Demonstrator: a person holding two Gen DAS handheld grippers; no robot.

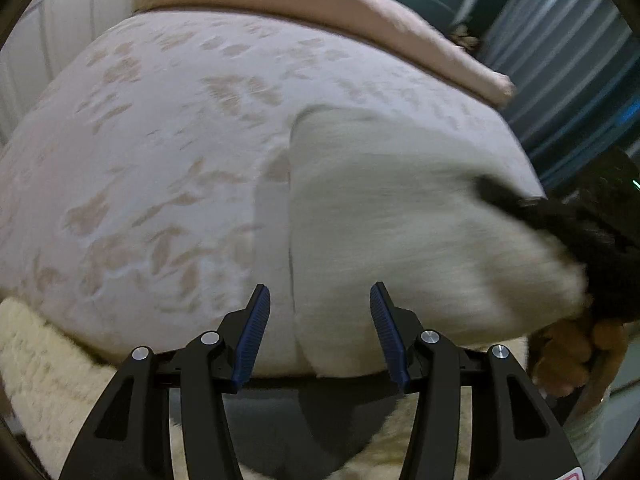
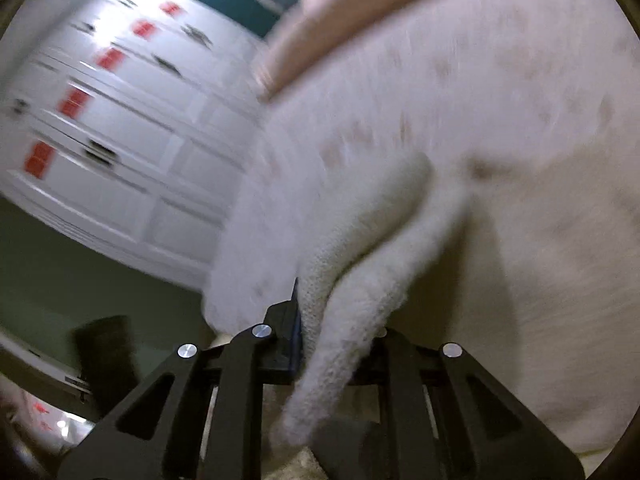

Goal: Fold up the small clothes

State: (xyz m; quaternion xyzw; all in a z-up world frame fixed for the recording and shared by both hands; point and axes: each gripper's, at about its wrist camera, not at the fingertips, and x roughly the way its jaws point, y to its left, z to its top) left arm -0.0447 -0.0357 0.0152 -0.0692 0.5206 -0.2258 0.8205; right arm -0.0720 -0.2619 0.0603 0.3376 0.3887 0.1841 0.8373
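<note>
Folding looks barely begun: your right gripper (image 2: 320,320) has its jaws clamped on the white knit garment (image 1: 400,220), apparently lifting one edge off the bed (image 1: 180,140); your left gripper (image 1: 320,332) hangs near with jaws parted, holding nothing.

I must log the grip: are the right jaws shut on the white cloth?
Shut: the right gripper pinches the white knit cloth, which bunches and hangs from it.

No text or label can be read anywhere.
</note>
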